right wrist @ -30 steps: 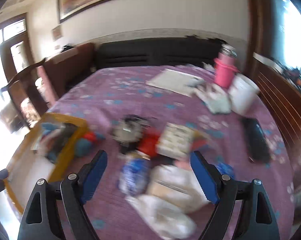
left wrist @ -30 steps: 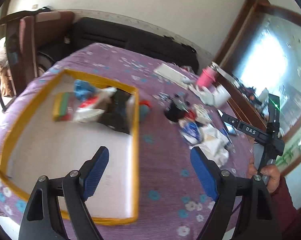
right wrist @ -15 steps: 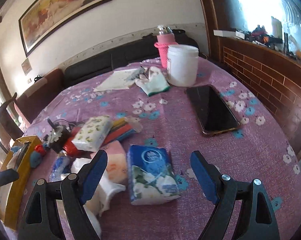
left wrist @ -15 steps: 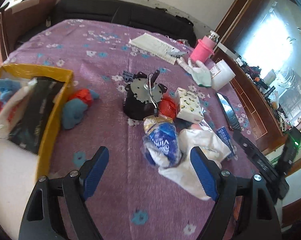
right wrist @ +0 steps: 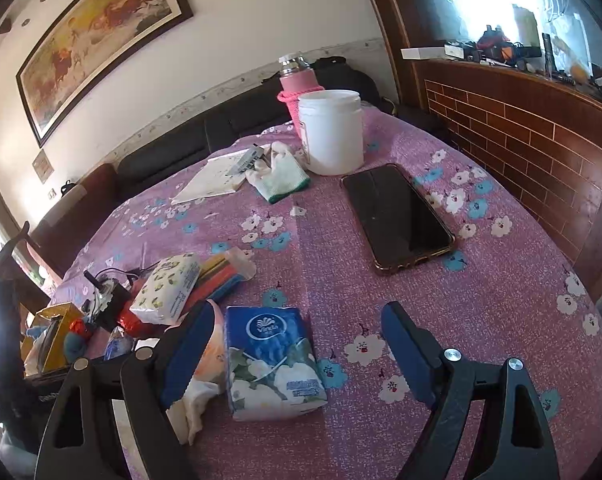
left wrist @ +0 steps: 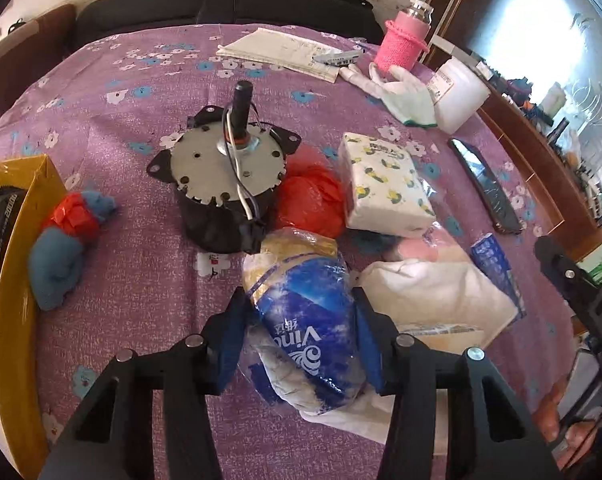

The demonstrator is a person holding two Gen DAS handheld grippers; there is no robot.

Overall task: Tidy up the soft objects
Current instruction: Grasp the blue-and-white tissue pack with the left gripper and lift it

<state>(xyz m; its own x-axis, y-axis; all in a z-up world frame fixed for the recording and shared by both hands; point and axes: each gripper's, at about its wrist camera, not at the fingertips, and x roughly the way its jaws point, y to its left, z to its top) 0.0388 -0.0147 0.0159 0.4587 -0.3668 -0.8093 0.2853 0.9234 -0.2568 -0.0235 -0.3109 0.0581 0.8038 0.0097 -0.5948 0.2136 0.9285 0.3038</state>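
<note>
My left gripper [left wrist: 299, 326] is shut on a blue Vinda tissue bag [left wrist: 301, 308] lying on the purple tablecloth. Beside it lie a white cloth bundle [left wrist: 437, 296], a red plastic bag [left wrist: 311, 200], a lemon-print tissue pack [left wrist: 385, 184] and a blue-and-red soft toy [left wrist: 67, 240]. The yellow box [left wrist: 15, 280] is at the left edge. My right gripper [right wrist: 297, 344] is open, with a blue Vinda tissue pack [right wrist: 271, 358] on the table between its fingers, near the left one. The lemon-print pack [right wrist: 169, 286] also shows in the right wrist view.
A black motor with wires [left wrist: 225, 176] stands just beyond the tissue bag. A phone [right wrist: 397, 216], white jar [right wrist: 333, 136], pink bottle [right wrist: 297, 84], white glove [right wrist: 279, 178] and papers [right wrist: 217, 176] lie toward the far side. A brick-pattern ledge [right wrist: 521, 140] borders the right.
My left gripper swung from over the yellow box to the pile and closed on the blue tissue bag. My right gripper moved in low around the blue tissue pack.
</note>
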